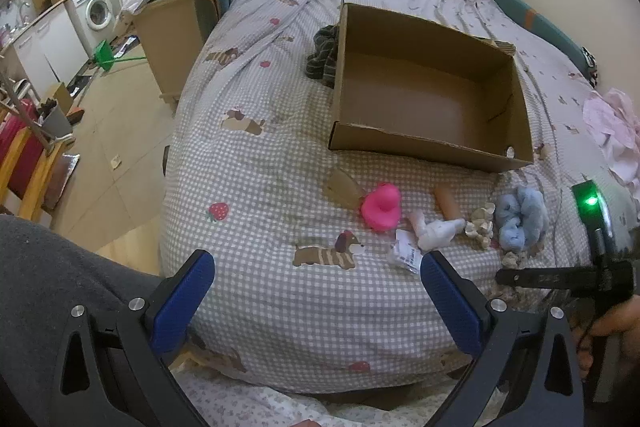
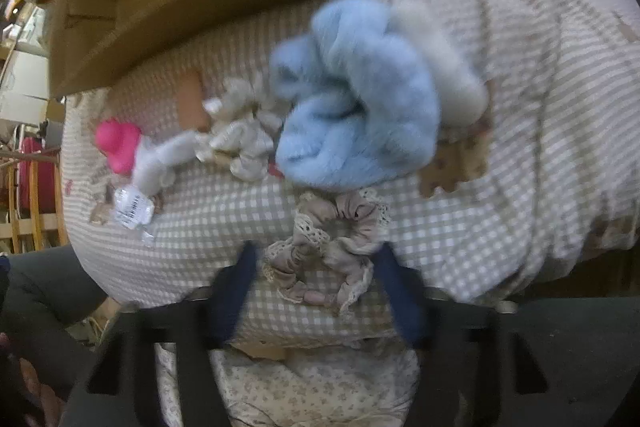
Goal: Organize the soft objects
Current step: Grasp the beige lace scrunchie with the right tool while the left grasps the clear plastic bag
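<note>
Nothing sorted yet: cardboard box (image 1: 424, 99) is bare inside, every soft item at its 6 o'clock on the gingham duvet (image 1: 260, 187). Right gripper (image 2: 316, 259) half open, straddling the lace-trimmed beige scrunchie (image 2: 332, 247); pad contact too blurred to call. Left gripper (image 1: 316, 291) wide open, holding nothing. Left to go: fluffy blue scrunchie (image 2: 352, 107), crinkled cream scrunchie (image 2: 244, 143), white plush (image 2: 160, 159), glossy pink rubber duck (image 1: 382, 205).

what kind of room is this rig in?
Most likely a bedroom corner of a small flat. The work surface is a bed with a checked duvet printed with dogs, a cardboard box sits on it, and a washing machine and cluttered shelves stand just beyond.
</note>
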